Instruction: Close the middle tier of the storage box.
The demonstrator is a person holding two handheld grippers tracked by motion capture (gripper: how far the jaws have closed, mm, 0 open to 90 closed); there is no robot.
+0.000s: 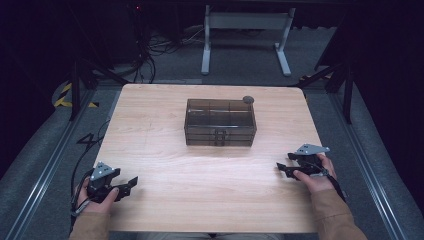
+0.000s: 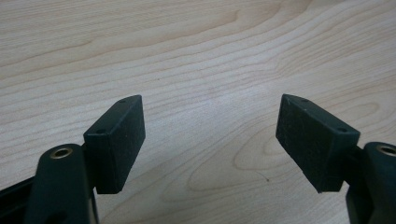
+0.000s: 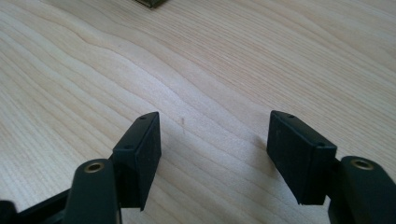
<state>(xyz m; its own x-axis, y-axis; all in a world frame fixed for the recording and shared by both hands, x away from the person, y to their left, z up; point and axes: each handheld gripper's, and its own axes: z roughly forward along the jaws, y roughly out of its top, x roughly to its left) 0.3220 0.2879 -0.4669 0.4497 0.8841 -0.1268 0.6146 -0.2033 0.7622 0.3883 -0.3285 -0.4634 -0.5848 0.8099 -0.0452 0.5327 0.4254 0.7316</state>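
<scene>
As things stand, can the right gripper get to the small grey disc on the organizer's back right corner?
Probably yes. The right gripper is open and empty, with bare table between it and the organizer; the grey disc sits exposed on top.

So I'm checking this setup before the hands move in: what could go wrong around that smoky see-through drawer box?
1. The small round grey object sits at the far right corner of the smoky transparent plastic drawer box; a bump might knock it off.
2. The box rests loose on the light wooden table, so a one-sided pull may slide it.
3. The left gripper and right gripper, both open and empty, start far apart.
</scene>
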